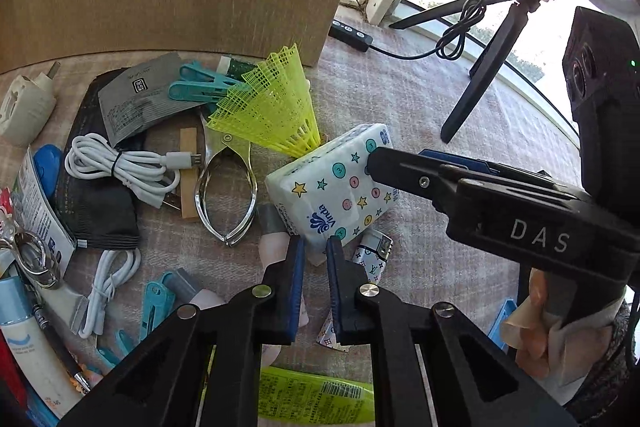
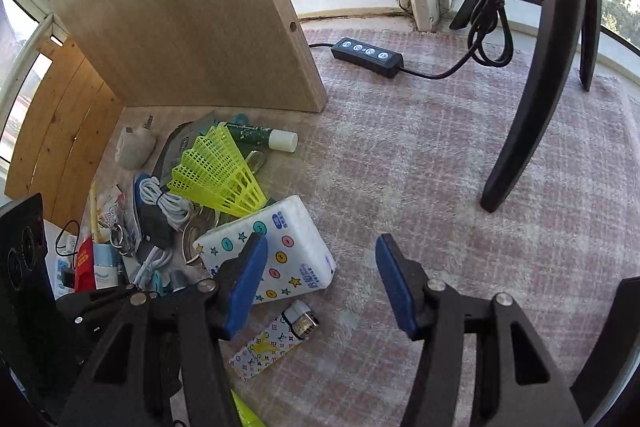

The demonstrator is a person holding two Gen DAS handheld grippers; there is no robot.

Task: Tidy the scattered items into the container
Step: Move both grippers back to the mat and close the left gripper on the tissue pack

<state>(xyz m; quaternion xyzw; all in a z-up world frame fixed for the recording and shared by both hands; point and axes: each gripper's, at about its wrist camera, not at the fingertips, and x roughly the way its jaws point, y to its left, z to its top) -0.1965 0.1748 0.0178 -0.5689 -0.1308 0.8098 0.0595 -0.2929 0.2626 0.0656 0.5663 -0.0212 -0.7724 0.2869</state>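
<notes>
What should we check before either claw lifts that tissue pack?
1. Right claw open: ok, pads wide apart.
2. Right claw centred on the Vinda tissue pack: not ok, one finger sits over the pack's top and the other is off over the checked cloth.
3. Left claw gripping the pack: cannot tell, narrow gap at the pack's near corner, contact unclear.
4. Pack free of neighbours: not ok, the yellow shuttlecock leans against its far edge and would likely tip.
5. Lighter clear of the pack: cannot tell, it lies close by the near edge.
6. Container located: cannot tell.
</notes>
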